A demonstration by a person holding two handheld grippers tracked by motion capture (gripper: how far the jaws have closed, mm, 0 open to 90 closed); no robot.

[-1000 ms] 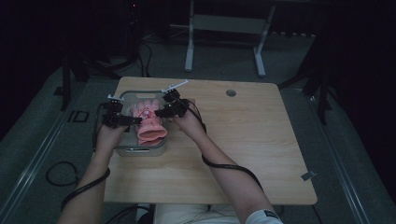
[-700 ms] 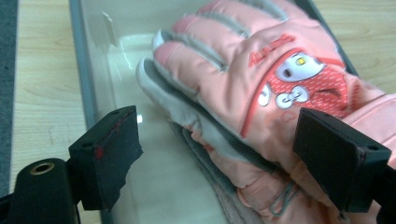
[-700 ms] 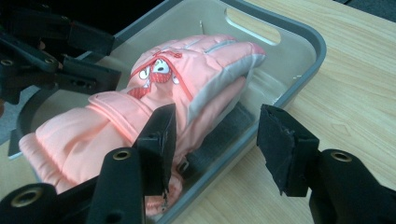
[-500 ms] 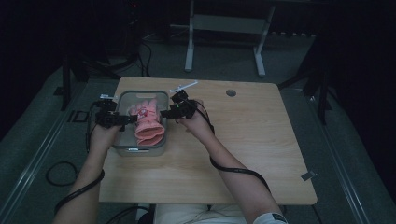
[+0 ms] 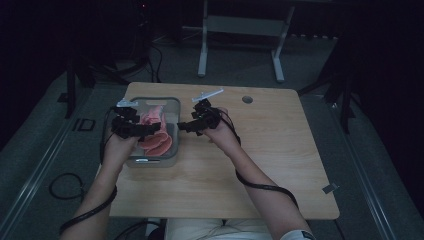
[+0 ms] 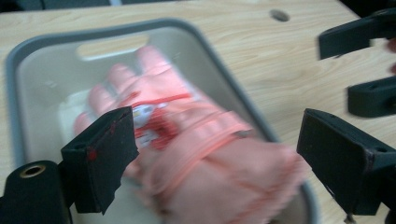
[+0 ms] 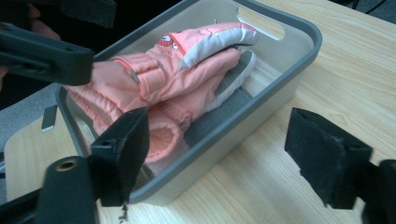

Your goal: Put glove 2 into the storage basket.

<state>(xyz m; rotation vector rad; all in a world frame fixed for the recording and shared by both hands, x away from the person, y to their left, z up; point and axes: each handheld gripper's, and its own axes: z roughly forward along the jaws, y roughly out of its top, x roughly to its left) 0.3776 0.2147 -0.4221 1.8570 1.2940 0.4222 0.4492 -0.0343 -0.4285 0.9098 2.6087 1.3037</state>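
Now I read this as the release step: a pair of pink gloves (image 5: 156, 131) lies inside the grey bin (image 5: 174, 104), which sits at about nine o'clock from the middle of the wooden table (image 5: 280, 170) in the high view. My left gripper (image 5: 152, 128) hangs over the bin's nine o'clock rim, jaws spread wide with nothing pinched; they have just been opening. In the left gripper view the gloves (image 6: 196, 149) lie below and between the two pads (image 6: 100, 158), clear of both. My right gripper (image 5: 183, 125) stands just outside the bin's three o'clock wall, over bare wood, and its jaws have likewise just been opening and stand wide, holding nothing. In the right gripper view the gloves (image 7: 163, 88) rest stacked, cuffs toward seven o'clock and fingertips toward one o'clock, with the bin wall (image 7: 261, 98) between the gripper's two pads (image 7: 123, 154).

Judgement: the placing looks finished, since both gloves sit wholly within the rim. The next move calls for drawing both hands up and back toward six o'clock, jaws kept wide so neither pad snags a cuff or nudges the bin.
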